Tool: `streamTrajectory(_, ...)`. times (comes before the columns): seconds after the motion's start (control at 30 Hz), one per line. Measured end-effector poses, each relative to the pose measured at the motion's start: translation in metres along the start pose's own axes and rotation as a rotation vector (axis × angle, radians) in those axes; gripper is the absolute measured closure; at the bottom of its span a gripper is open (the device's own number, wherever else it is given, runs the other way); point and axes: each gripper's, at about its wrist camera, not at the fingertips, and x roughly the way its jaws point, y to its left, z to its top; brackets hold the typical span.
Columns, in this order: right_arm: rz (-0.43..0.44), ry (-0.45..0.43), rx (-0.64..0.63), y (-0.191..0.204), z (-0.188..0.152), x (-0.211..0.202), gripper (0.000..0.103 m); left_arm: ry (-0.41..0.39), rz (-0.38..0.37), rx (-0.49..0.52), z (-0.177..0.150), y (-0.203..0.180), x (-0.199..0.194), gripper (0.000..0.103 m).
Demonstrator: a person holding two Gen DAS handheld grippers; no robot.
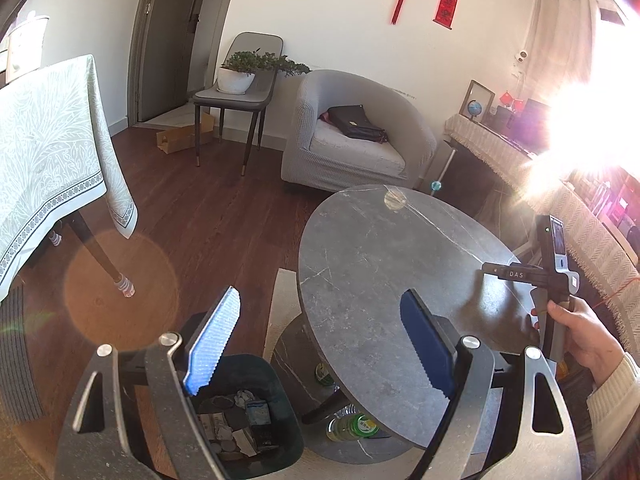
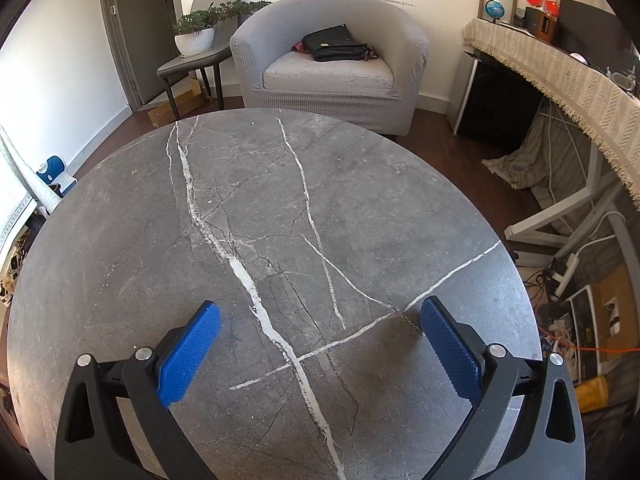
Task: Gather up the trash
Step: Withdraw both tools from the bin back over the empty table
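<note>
A: Left wrist view first, nearest thing: the left tongs (image 1: pixel 320 340) stand wide, nothing between the pads, hanging over the dark trash bin (image 1: pixel 280 432) on the floor. The bin already holds paper scraps and wrappers (image 1: pixel 244 420).

B: And the right tongs (image 2: pixel 316 344)?

A: Wide too, empty, angled down over the round marble table (image 2: pixel 120 280). From the left camera you see a hand (image 1: pixel 580 332) gripping their handle beside the table edge.

B: Any trash left on top?

A: None I can see; the tabletop looks bare. A green-labelled bottle (image 1: pixel 352 426) lies on the lower shelf under the table, just beside the bin.

B: So that is probably next?

A: My guess. Approach low under the tabletop rim, take it across its body, keep the pads square so it cannot roll. Farther off, the armchair (image 2: pixel 332 60) carries a black bag (image 2: pixel 336 44), which is not trash.
</note>
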Motion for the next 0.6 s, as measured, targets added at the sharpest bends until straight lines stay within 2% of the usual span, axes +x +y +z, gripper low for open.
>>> streamTrajectory(0.43,0.000,0.000,0.000,0.000,0.000,0.000,0.002,-0.015,-0.005,-0.054,0.008,0.033,-0.022,0.018)
streamTrajectory(0.6,0.000,0.000,0.000,0.001,0.000,0.000,0.002,-0.013,0.034,-0.034,0.006,0.040,-0.025,0.018)
